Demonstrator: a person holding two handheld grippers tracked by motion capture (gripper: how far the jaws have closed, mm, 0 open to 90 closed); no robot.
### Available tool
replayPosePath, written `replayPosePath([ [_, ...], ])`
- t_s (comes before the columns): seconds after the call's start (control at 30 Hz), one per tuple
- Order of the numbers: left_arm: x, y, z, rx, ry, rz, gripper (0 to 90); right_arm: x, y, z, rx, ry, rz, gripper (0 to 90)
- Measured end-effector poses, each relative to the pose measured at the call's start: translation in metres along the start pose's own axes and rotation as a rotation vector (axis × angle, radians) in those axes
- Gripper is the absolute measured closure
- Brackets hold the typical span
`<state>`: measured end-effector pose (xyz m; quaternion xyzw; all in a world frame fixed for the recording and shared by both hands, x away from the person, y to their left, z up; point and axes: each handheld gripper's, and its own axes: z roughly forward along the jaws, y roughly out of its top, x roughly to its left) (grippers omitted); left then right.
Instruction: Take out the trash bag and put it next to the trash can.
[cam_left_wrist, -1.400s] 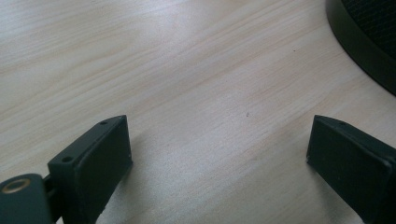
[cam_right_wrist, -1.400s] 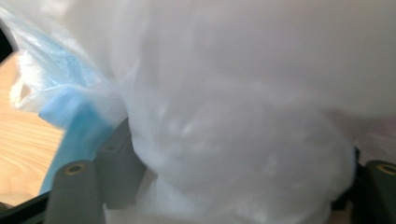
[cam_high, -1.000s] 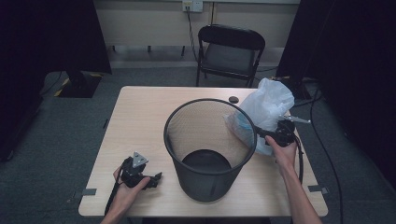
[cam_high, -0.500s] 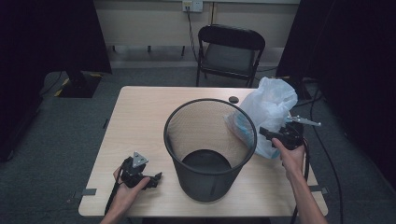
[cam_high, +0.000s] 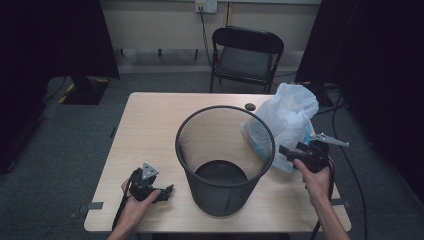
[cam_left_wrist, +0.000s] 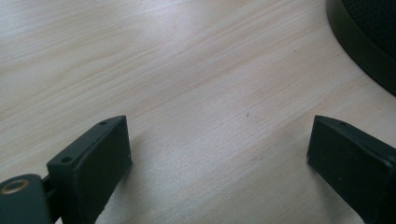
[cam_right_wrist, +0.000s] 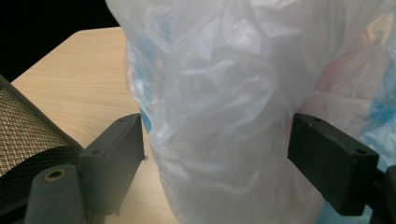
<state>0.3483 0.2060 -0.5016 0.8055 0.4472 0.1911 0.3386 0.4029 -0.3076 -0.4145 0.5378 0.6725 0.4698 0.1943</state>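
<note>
with its jaws spread around the plastic bag (cam_right_wrist: 224, 107) beside the mesh bin (cam_high: 225, 160), the right gripper (cam_right_wrist: 215, 154) should clench on a thick fold; the left gripper (cam_left_wrist: 219, 149) idles released.

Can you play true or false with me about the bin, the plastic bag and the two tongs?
1. The black mesh bin stands upright on the table. True.
2. The white plastic bag is inside the bin. False: it sits on the table beside the bin, on the person's right.
3. The right tongs are open, with the bag between their jaws. True.
4. The left tongs are holding a cup. False: they are open with nothing between them, low over bare table.
5. A black folding chair stands behind the table. True.
6. The bin is full of rubbish. False: its bottom looks bare.
</note>
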Motion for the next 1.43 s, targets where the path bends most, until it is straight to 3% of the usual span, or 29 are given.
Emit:
replayPosePath([
  [0.33, -0.001, 0.0, 0.001, 0.0, 0.01, -0.01, 5.1, 0.009, -0.029, -0.014, 0.029, 0.045, -0.018, 18.8],
  [0.77, -0.002, 0.001, 0.001, 0.001, 0.013, -0.014, 4.9, 0.029, -0.082, -0.013, 0.18, 0.075, -0.121, 20.3],
  [0.93, -0.004, 0.001, 0.001, -0.003, 0.014, -0.025, 4.8, 0.034, -0.093, -0.003, 0.236, 0.041, -0.169, 21.2],
  [1.1, -0.006, 0.001, 0.002, -0.002, 0.02, -0.031, 4.4, 0.031, -0.096, 0.006, 0.267, 0.015, -0.177, 19.8],
  [1.23, -0.006, 0.001, 0.002, -0.002, 0.021, -0.03, 4.3, 0.032, -0.1, 0.011, 0.248, -0.021, -0.225, 18.2],
  [1.3, -0.006, 0.001, 0.002, -0.001, 0.023, -0.031, 4.1, 0.034, -0.104, 0.013, 0.23, -0.052, -0.28, 17.2],
  [1.43, -0.006, 0.002, 0.002, 0.0, 0.021, -0.027, 3.6, 0.034, -0.103, 0.014, 0.226, -0.074, -0.264, 17.2],
])
